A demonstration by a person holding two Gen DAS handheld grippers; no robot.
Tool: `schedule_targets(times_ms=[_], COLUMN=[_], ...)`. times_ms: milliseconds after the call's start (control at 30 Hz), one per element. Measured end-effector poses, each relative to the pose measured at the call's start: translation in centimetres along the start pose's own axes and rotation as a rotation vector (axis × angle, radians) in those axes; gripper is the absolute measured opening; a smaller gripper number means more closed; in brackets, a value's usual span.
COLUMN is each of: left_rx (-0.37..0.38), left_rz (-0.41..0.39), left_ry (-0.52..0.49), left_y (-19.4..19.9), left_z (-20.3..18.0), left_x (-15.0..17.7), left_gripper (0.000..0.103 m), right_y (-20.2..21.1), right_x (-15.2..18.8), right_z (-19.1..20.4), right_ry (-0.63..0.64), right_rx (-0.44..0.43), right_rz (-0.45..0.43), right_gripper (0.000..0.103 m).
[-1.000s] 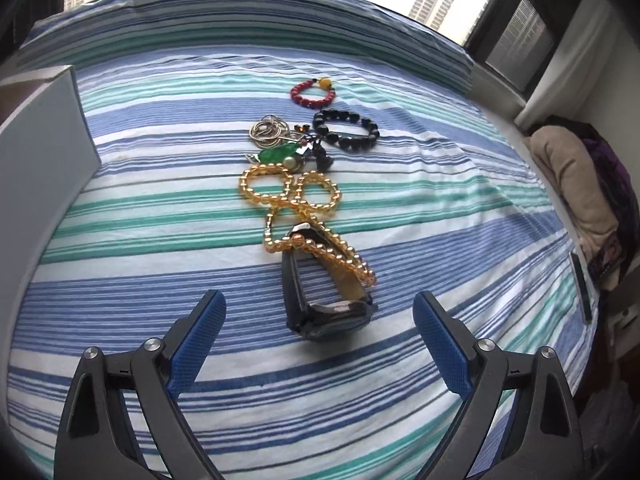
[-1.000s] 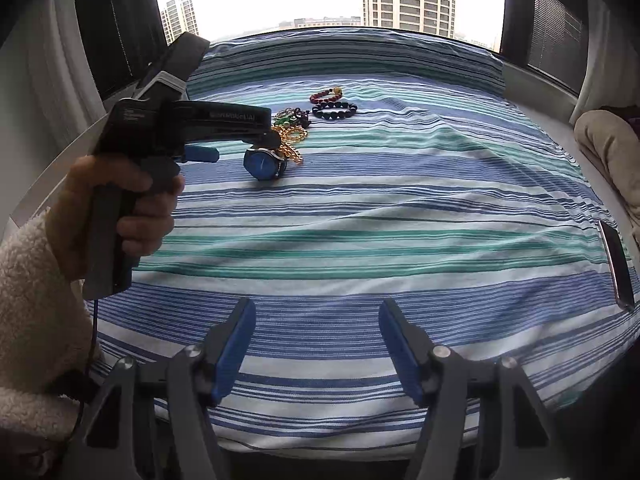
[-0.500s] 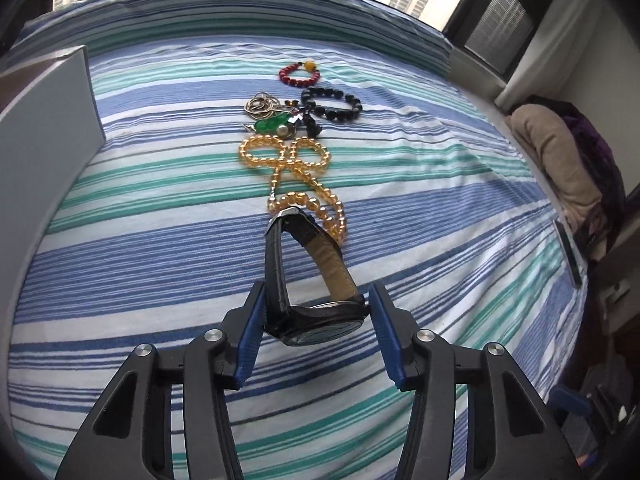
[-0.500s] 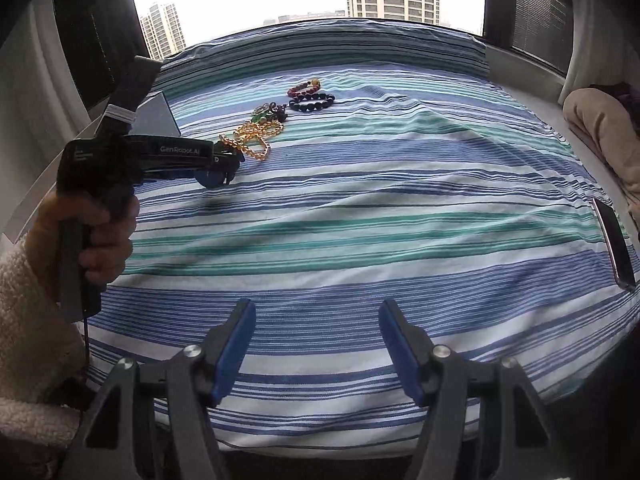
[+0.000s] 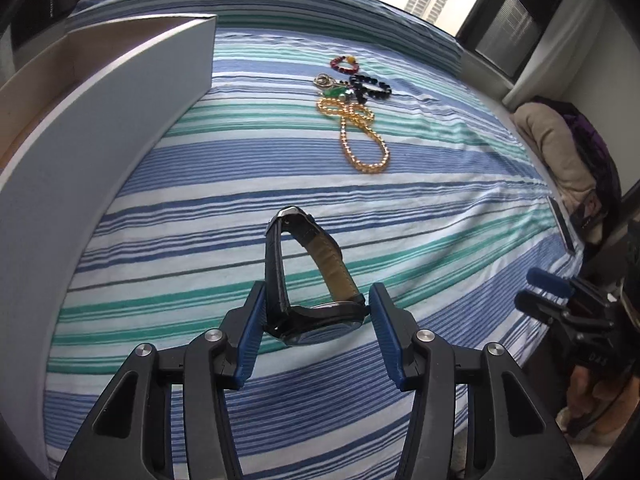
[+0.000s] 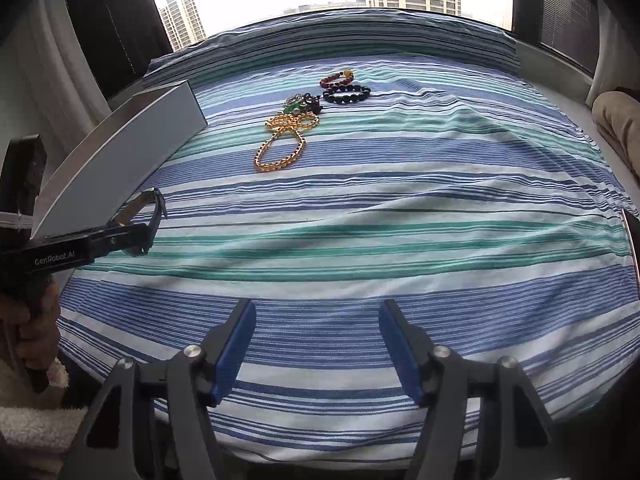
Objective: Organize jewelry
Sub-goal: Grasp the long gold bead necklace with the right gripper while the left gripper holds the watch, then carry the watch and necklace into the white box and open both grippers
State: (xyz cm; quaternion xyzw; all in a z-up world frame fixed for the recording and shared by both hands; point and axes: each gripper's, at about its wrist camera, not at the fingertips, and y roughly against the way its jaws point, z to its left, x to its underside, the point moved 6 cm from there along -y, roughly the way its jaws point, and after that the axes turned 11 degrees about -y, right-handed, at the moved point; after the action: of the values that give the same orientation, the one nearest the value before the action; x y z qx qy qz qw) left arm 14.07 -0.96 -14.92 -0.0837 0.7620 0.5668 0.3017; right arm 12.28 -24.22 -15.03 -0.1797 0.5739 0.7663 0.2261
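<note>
My left gripper (image 5: 316, 320) is shut on a black wristwatch (image 5: 320, 316) and holds it above the striped bedspread; its strap loops up ahead of the fingers. In the right wrist view the left gripper (image 6: 138, 236) with the watch (image 6: 148, 210) hangs beside a grey box (image 6: 120, 164). A gold bead necklace (image 5: 360, 136), a green pendant (image 5: 334, 92), a black bead bracelet (image 5: 372, 86) and a red bead bracelet (image 5: 343, 63) lie farther back on the bed. My right gripper (image 6: 316, 344) is open and empty over the bed's near edge.
The grey open box (image 5: 120, 112) stands along the left side of the bed. A phone (image 5: 562, 224) lies at the bed's right edge, beside a beige cushion (image 5: 556, 148). The striped bedspread (image 6: 400, 240) has folds in the middle.
My left gripper closed on the watch, lifted it off the necklace and carried it back and left toward the grey box. The right gripper stayed open and hardly moved.
</note>
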Motion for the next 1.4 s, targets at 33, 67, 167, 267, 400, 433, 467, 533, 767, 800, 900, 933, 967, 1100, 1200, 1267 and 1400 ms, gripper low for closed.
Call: schedule_targets(times_ms=[33, 67, 167, 267, 400, 433, 467, 533, 767, 800, 900, 933, 967, 1100, 1200, 1267, 1400], left_rx=[-0.005, -0.006, -0.012, -0.024, -0.033, -0.038, -0.042, -0.047, -0.04, -0.04, -0.037, -0.036, -0.037, -0.037, -0.035, -0.035, -0.042], left_rz=[-0.001, -0.003, -0.014, -0.03, -0.043, -0.044, -0.045, -0.048, -0.052, -0.052, -0.053, -0.053, -0.053, -0.064, -0.072, -0.071, -0.038], left_ry=[0.009, 0.018, 0.04, 0.055, 0.087, 0.091, 0.095, 0.103, 0.126, 0.128, 0.132, 0.134, 0.135, 0.14, 0.14, 0.141, 0.152], left_y=[0.3, 0.5, 1.2, 1.9, 2.7, 2.9, 3.0, 3.4, 3.6, 3.7, 3.8, 3.8, 3.8, 4.3, 4.7, 5.0, 5.8], left_z=[0.3, 0.5, 1.0, 1.5, 2.4, 2.6, 2.8, 3.1, 3.9, 3.9, 3.9, 3.9, 4.0, 4.1, 3.9, 3.8, 3.7], left_x=[0.3, 0.6, 1.1, 1.5, 1.8, 1.9, 2.0, 2.2, 2.9, 3.0, 3.2, 3.3, 3.3, 3.2, 3.1, 2.9, 2.5], left_gripper=[0.052, 0.052, 0.052, 0.052, 0.052, 0.052, 0.052, 0.052, 0.052, 0.052, 0.052, 0.052, 0.052, 0.052, 0.052, 0.052, 0.052], right_y=[-0.4, -0.7, -2.8, -6.7, -13.2, -14.5, -15.7, -17.8, -21.6, -22.0, -22.3, -22.2, -22.0, -20.0, -17.1, -14.9, -10.0], right_x=[-0.8, -1.9, -6.5, -12.0, -17.7, -18.6, -19.3, -20.0, -20.2, -20.1, -19.7, -19.7, -19.6, -19.6, -19.9, -19.9, -20.1], right_z=[0.2, 0.5, 1.3, 2.2, 3.8, 4.4, 5.1, 6.2, 8.9, 9.3, 9.7, 9.7, 9.4, 8.2, 7.4, 7.4, 8.4], right_ry=[0.005, 0.013, 0.064, 0.047, -0.103, -0.124, -0.133, -0.123, 0.013, 0.034, 0.091, 0.117, 0.118, 0.072, 0.044, 0.042, 0.058], right_rx=[-0.024, -0.044, -0.076, -0.104, -0.183, -0.172, -0.159, -0.094, 0.085, 0.08, 0.086, 0.108, 0.112, 0.054, -0.016, -0.061, -0.155], right_rz=[0.008, 0.01, 0.007, 0.048, 0.221, 0.238, 0.26, 0.297, 0.291, 0.293, 0.292, 0.283, 0.288, 0.29, 0.249, 0.224, 0.172], right_gripper=[0.065, 0.065, 0.065, 0.065, 0.065, 0.065, 0.065, 0.065, 0.065, 0.065, 0.053, 0.024, 0.015, 0.008, 0.008, 0.008, 0.008])
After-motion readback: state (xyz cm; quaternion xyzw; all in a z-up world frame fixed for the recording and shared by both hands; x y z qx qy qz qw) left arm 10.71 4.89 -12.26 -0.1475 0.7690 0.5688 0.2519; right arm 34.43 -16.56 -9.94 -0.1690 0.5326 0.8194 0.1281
